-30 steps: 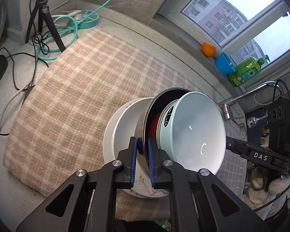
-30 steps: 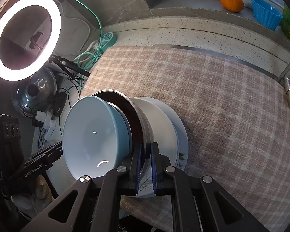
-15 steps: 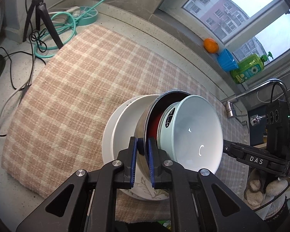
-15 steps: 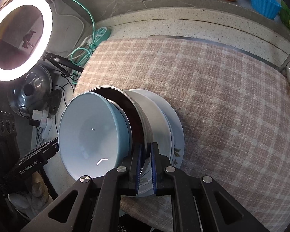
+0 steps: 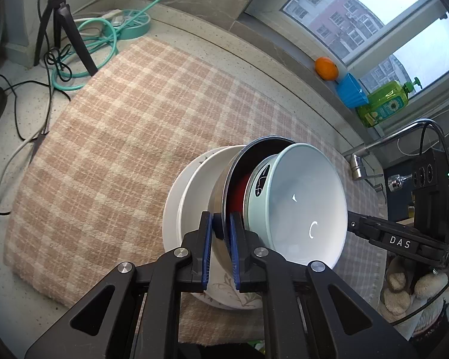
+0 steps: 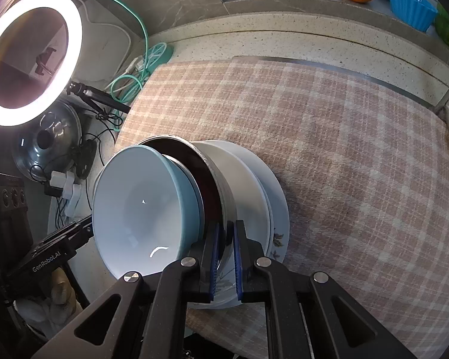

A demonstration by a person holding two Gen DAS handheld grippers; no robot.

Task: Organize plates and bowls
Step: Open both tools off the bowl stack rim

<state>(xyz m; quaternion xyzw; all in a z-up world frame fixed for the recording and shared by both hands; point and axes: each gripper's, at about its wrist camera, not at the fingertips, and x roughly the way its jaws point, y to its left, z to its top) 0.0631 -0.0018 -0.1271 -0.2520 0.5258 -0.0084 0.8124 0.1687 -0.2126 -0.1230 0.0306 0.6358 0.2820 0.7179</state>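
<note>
Two nested bowls (image 5: pixel 296 203), possibly red-lined.

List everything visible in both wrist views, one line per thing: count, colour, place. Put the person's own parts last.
light blue bowl: 1, pale blue, nested top of the stack
metal bowl: 1, steel with dark red inside, under the blue bowl
white bowl: 1, white, under the metal bowl
floral plate: 1, white with leaf print, stack bottom
checked cloth: 1, beige, on the counter
orange: 1, orange, windowsill
blue cup: 1, blue, beside the orange
soap bottle: 1, green, windowsill
faucet: 1, chrome, past the cloth
ring light: 1, white, lit, on a tripod
pot lid: 1, steel, below the light
left gripper: 1, black, shut on the metal bowl's rim
right gripper: 1, black, shut on the same rim
</note>
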